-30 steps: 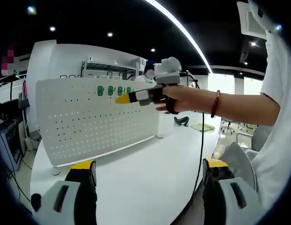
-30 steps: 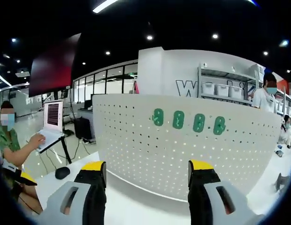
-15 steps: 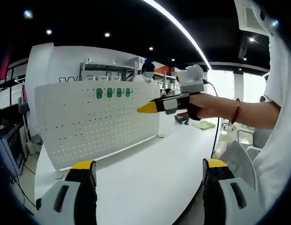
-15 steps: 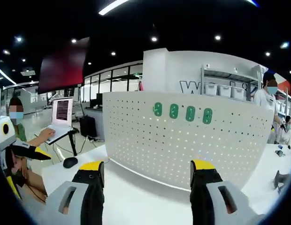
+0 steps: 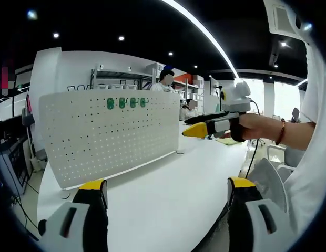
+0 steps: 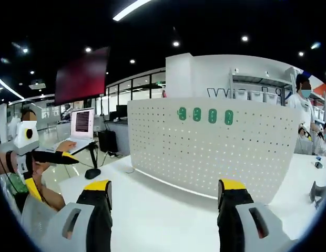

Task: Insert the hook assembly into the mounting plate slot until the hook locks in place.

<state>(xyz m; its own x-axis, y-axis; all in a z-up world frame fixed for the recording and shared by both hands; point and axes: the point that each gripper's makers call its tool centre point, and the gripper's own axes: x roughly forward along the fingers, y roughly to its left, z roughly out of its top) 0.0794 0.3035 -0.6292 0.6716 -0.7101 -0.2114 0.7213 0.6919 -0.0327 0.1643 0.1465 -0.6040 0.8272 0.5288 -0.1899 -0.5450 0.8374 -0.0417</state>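
Left gripper view shows the white pegboard (image 5: 108, 134) standing upright on the white table (image 5: 168, 194), with four green hooks (image 5: 126, 103) in a row near its top edge. In the right gripper view the same board (image 6: 215, 147) faces the camera with the hooks (image 6: 205, 115) set side by side.

Over the last second the right gripper (image 5: 197, 130) has drawn back from the board: it was up in front of the hook row, and now it hangs well off the board's right end, its yellow tips pressed together on nothing. In its own view, though, its jaws stand apart and empty, so whether it is open or closed cannot be told. The board also looks farther off in that view. My reading is that a hook has just been seated and the hand is retreating, though the locking itself is too small to confirm.

The left gripper (image 5: 165, 197) has its jaws spread wide and empty, low over the table. It also shows at the left edge of the right gripper view (image 6: 58, 157), partly cut off. A laptop (image 6: 81, 125) sits behind it.
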